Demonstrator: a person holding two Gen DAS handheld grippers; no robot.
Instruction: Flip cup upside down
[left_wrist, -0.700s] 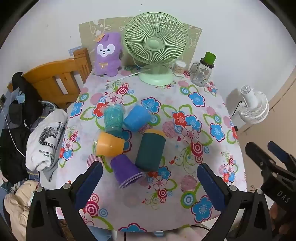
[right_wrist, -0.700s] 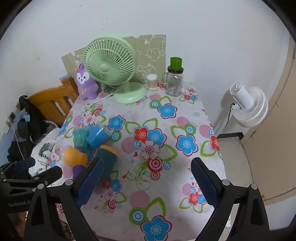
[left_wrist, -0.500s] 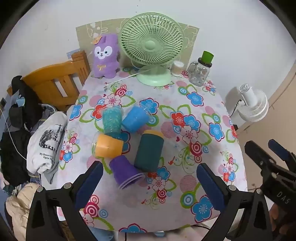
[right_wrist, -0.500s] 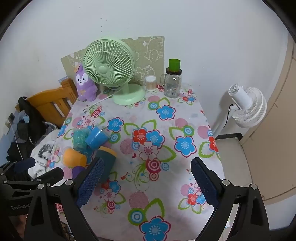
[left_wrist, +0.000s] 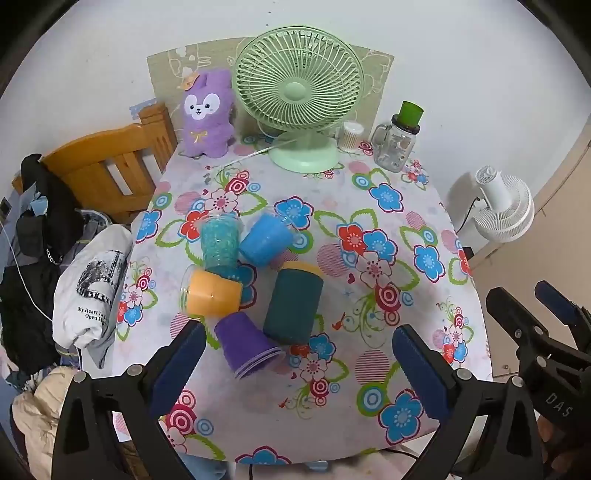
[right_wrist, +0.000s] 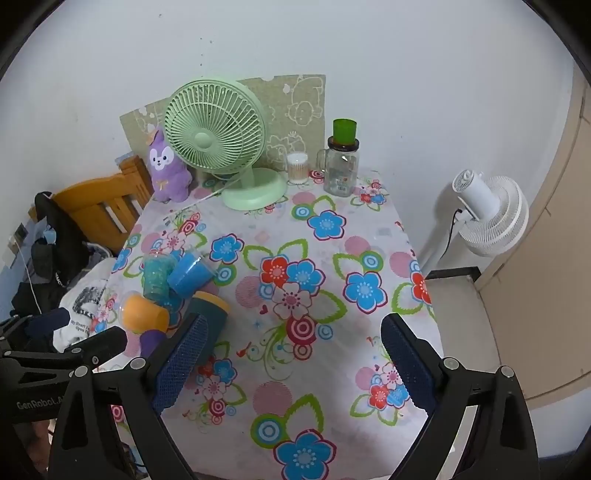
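Observation:
Several cups lie on their sides in a cluster on the left half of the flowered table (left_wrist: 388, 258): a teal glitter cup (left_wrist: 218, 242), a blue cup (left_wrist: 265, 240), an orange cup (left_wrist: 212, 292), a purple cup (left_wrist: 245, 343) and a dark green cup with a yellow rim (left_wrist: 294, 301). The cluster also shows in the right wrist view, with the dark green cup (right_wrist: 207, 314) nearest. My left gripper (left_wrist: 295, 373) is open and empty, above the near edge, just short of the purple cup. My right gripper (right_wrist: 291, 365) is open and empty over the table's near right part.
A green desk fan (left_wrist: 299, 92), a purple plush toy (left_wrist: 207, 114), a small white jar (left_wrist: 351, 136) and a glass jar mug with a green lid (left_wrist: 399, 144) stand at the back. A wooden chair (left_wrist: 107, 166) and clothes are left; a white floor fan (left_wrist: 502, 206) is right.
Both views have drawn back and up a little from the table. The cups have not moved. Both grippers stay open.

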